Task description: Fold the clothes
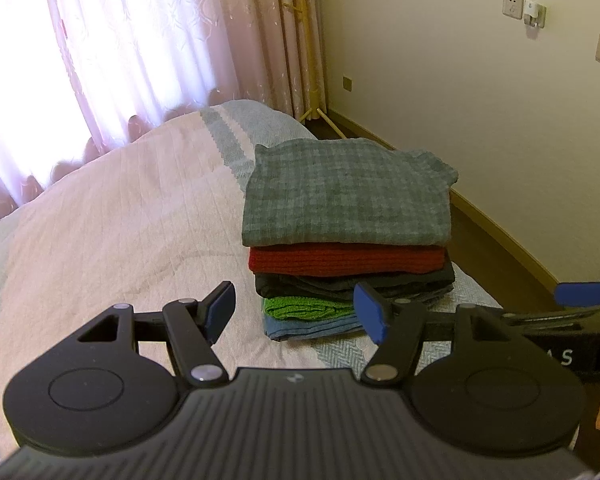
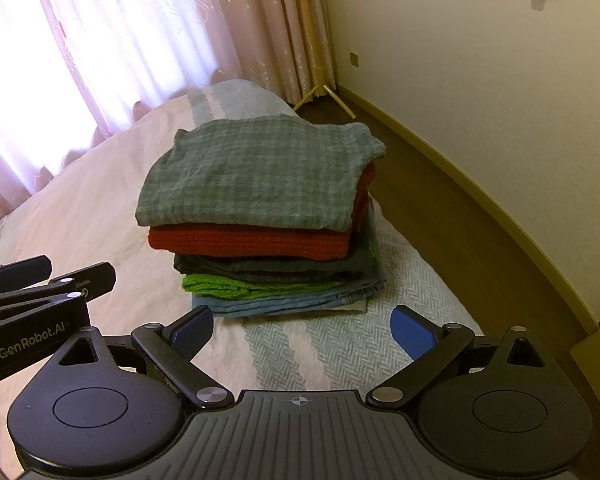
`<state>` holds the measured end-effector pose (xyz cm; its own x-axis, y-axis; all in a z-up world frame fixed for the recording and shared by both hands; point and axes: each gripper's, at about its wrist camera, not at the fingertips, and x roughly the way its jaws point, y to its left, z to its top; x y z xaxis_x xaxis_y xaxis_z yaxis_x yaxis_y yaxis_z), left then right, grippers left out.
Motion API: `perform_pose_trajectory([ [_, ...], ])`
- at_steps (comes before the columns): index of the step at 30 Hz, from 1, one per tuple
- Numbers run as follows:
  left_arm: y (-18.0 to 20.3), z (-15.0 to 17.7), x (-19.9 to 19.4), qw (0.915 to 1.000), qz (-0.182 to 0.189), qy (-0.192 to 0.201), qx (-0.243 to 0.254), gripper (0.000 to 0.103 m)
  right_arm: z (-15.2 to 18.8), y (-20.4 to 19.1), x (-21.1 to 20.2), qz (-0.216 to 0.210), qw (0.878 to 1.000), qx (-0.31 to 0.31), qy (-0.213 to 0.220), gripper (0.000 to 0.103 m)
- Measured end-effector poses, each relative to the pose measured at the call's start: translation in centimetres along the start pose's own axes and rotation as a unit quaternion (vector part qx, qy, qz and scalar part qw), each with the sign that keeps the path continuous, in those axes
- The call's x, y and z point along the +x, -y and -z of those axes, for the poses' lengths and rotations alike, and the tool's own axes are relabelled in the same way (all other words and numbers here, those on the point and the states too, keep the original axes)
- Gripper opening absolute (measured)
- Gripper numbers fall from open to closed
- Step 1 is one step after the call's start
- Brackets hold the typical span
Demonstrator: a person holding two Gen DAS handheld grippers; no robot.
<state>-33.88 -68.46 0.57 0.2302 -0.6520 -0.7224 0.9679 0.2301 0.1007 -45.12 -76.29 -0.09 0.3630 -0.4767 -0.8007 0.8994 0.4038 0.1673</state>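
Folded clothes stack point(image 2: 260, 216) on bed point(image 2: 100, 216), frame centre; curtains point(image 2: 112, 40) behind, upper left; wall point(image 2: 480, 80) right.

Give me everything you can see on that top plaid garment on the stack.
The plaid garment is grey-blue checked, looks like soft woven cloth, slightly rumpled. It is folded into a rough rectangle and lies flat on top of the stack, directly on the red knit. Its far right corner bulges out past the stack, overhanging slightly. The stack sits on the bed near its right edge. Neither the left gripper nor the right gripper touches it; both are open and short of the stack.
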Motion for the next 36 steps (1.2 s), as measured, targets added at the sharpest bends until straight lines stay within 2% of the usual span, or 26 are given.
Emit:
perform_pose_trajectory([
  [17, 0.2, 0.6, 0.4, 1.0000, -0.002, -0.005, -0.002, 0.062, 0.0, 0.0, 0.2, -0.005, 1.000, -0.003, -0.002, 0.098],
  [36, -0.2, -0.1, 4.4, 0.9993, 0.016, -0.019, -0.026, 0.062, -1.4, 1.0, 3.4, -0.004, 1.000, -0.002, -0.025, 0.098],
])
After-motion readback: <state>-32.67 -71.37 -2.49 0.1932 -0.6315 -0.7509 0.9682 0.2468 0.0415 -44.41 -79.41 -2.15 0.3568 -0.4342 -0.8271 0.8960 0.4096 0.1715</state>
